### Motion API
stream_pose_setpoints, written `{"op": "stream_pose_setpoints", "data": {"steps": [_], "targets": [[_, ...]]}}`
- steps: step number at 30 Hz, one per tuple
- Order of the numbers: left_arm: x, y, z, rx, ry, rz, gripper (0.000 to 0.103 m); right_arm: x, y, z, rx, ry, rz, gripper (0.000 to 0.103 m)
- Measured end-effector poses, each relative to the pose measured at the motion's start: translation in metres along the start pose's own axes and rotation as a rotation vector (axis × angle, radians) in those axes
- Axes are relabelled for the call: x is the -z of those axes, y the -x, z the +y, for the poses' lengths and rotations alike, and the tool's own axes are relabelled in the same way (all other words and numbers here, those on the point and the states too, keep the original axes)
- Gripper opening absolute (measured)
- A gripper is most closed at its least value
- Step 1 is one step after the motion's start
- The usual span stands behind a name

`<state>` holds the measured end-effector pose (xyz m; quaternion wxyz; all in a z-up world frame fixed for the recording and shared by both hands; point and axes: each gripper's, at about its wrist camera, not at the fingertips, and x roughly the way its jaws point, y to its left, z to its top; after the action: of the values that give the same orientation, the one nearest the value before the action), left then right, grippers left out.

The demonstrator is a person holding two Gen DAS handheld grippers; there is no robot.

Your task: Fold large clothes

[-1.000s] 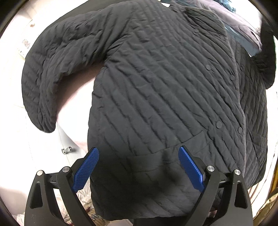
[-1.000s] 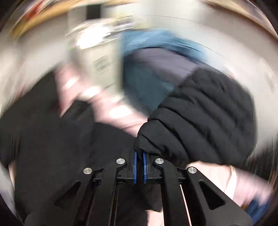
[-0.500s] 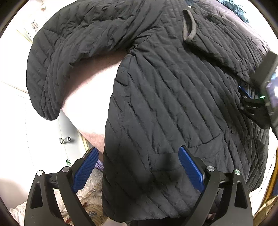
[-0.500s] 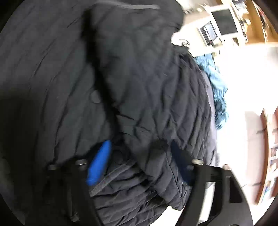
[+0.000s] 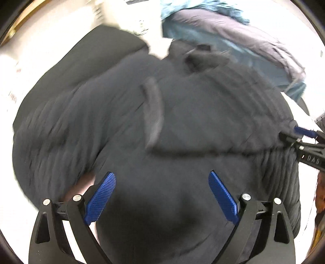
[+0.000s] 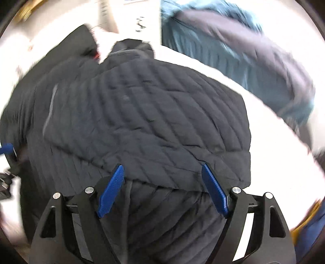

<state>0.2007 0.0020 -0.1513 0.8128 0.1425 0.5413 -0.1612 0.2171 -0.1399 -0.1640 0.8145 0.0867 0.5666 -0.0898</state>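
Observation:
A black quilted jacket [image 5: 182, 121] lies spread on a white surface, with one sleeve folded across its body [image 6: 158, 126]. My left gripper [image 5: 161, 198] is open, hovering over the jacket's near part, holding nothing. My right gripper [image 6: 162, 188] is open just above the folded sleeve's edge, holding nothing. The right gripper's blue fingertip also shows at the right edge of the left wrist view [image 5: 304, 132]. Both views are blurred by motion.
A blue-and-purple garment [image 5: 233, 34] lies in a heap at the far right; it also shows in the right wrist view [image 6: 243, 50]. The white surface [image 6: 274, 138] shows around the jacket. White furniture or papers [image 5: 126, 16] stand behind.
The right gripper let go of the sleeve, which now lies folded across the jacket, and has opened. Both grippers have swung over the jacket's lower part; the left stayed open.

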Motion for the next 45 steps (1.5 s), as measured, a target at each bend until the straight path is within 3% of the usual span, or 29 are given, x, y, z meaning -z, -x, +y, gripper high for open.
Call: {"op": "stream_pose_setpoints", "data": {"steps": [4, 7, 9, 12, 15, 19, 24, 31, 40, 45], "targets": [[-0.043, -0.029, -0.040, -0.011, -0.103, -0.030, 0.091, -0.001, -0.025, -0.016, -0.003, -0.097, 0.082, 0.079], [-0.056, -0.075, -0.056, -0.050, -0.142, 0.061, 0.091, 0.005, -0.054, -0.017, 0.015, -0.107, 0.165, 0.080], [-0.052, -0.105, -0.051, -0.059, -0.109, 0.125, 0.098, 0.006, -0.064, -0.020, 0.017, -0.113, 0.189, 0.086], [-0.047, -0.125, -0.033, 0.026, -0.001, 0.137, 0.098, 0.007, -0.079, -0.011, 0.023, -0.053, 0.227, 0.098], [-0.045, -0.137, -0.022, 0.073, 0.039, 0.142, 0.098, 0.004, -0.094, -0.005, 0.073, -0.024, 0.260, 0.098], [-0.048, -0.149, -0.023, 0.040, 0.022, 0.149, 0.099, -0.002, -0.105, -0.008, 0.096, -0.062, 0.280, 0.098], [-0.049, -0.155, -0.033, 0.025, 0.029, 0.149, 0.099, -0.016, -0.114, -0.007, 0.107, -0.070, 0.258, 0.099], [-0.040, -0.147, -0.032, 0.035, 0.023, 0.123, 0.099, 0.013, -0.110, -0.007, 0.090, -0.071, 0.227, 0.099], [-0.027, -0.118, -0.020, 0.079, 0.037, 0.134, 0.098, 0.029, -0.080, -0.002, 0.099, -0.099, 0.305, 0.098], [-0.006, -0.089, -0.009, 0.065, 0.082, 0.126, 0.097, 0.064, -0.045, 0.007, 0.042, -0.106, 0.275, 0.098]]}}
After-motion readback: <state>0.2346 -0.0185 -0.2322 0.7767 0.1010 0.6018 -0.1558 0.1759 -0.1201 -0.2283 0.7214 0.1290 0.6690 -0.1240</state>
